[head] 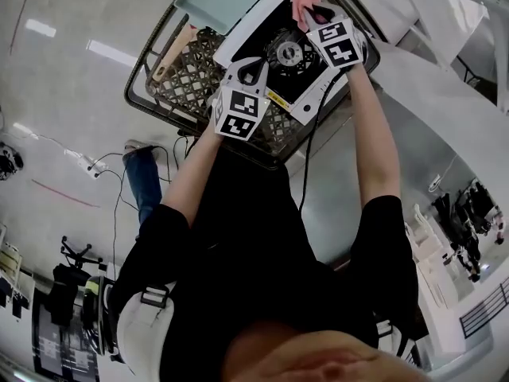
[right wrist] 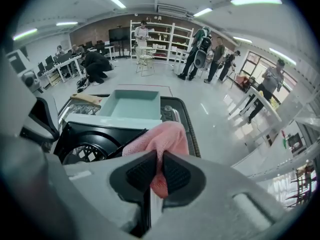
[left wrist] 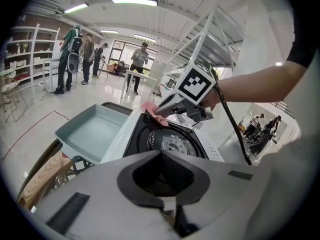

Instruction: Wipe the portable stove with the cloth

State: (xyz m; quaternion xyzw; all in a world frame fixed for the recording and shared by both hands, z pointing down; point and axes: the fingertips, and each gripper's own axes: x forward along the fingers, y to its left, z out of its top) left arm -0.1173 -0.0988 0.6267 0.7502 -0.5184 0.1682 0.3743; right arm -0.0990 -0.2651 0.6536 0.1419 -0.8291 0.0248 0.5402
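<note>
Cloth (right wrist: 162,136) is pink, soft and light, bunched limp at the stove's (head: 253,29) far corner. I reckon it'll fold and drag rather than push, so pinching a thick fold is right. My right gripper (right wrist: 157,170) is clamped on exactly that. Stove looks rigid but light and could slide. Left gripper (left wrist: 161,171) is closed on nothing, by the near edge.

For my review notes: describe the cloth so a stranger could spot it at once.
Find the dark lattice basket, then the white portable stove on it. At the stove's far edge, the cloth is pinched in the right hand-held gripper: the only pink thing there.
</note>
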